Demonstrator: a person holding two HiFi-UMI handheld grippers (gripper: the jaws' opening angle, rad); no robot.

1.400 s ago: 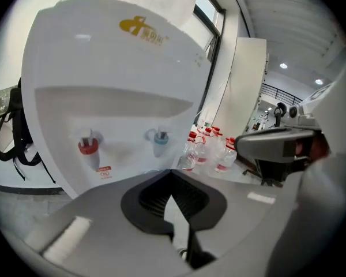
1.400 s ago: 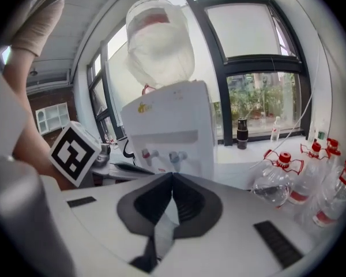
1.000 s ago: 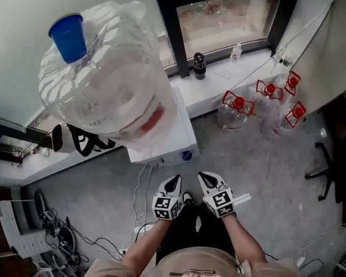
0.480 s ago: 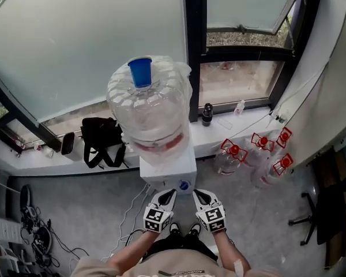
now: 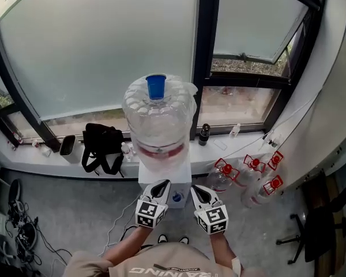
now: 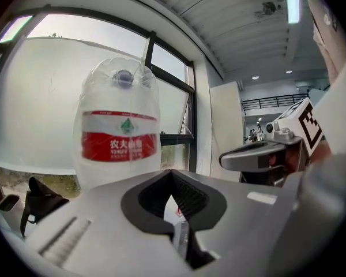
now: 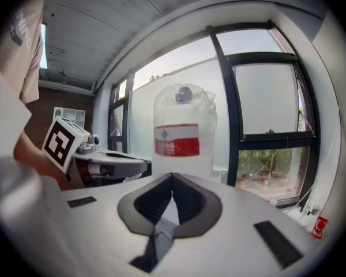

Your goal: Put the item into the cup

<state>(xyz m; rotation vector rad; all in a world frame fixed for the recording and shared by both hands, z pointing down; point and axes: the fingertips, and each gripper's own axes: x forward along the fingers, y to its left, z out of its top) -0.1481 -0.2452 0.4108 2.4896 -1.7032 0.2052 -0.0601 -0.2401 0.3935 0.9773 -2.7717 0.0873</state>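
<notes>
A blue cup point(image 5: 156, 86) stands on top of a large clear water jug point(image 5: 160, 126) with a red label, which sits on a white dispenser point(image 5: 164, 180). Low in the head view my left gripper point(image 5: 162, 184) and right gripper point(image 5: 195, 188) are side by side, just in front of the dispenser and pointing at it. Both are shut with nothing between their jaws. The left gripper view has the jug point(image 6: 121, 126) ahead and the right gripper point(image 6: 265, 150) beside it. The jug point(image 7: 184, 134) also fills the middle of the right gripper view. No loose item shows.
A black bag point(image 5: 101, 146) and a dark bottle point(image 5: 204, 133) rest on the window sill point(image 5: 57, 166). Several clear bottles with red handles point(image 5: 249, 169) stand on the floor at the right. Cables point(image 5: 20, 232) lie at the left, and a chair base point(image 5: 303, 238) is at the right.
The head view has pulled back and up, so the jug and cup look smaller and more centred. Both grippers stay shut and side by side before the dispenser.
</notes>
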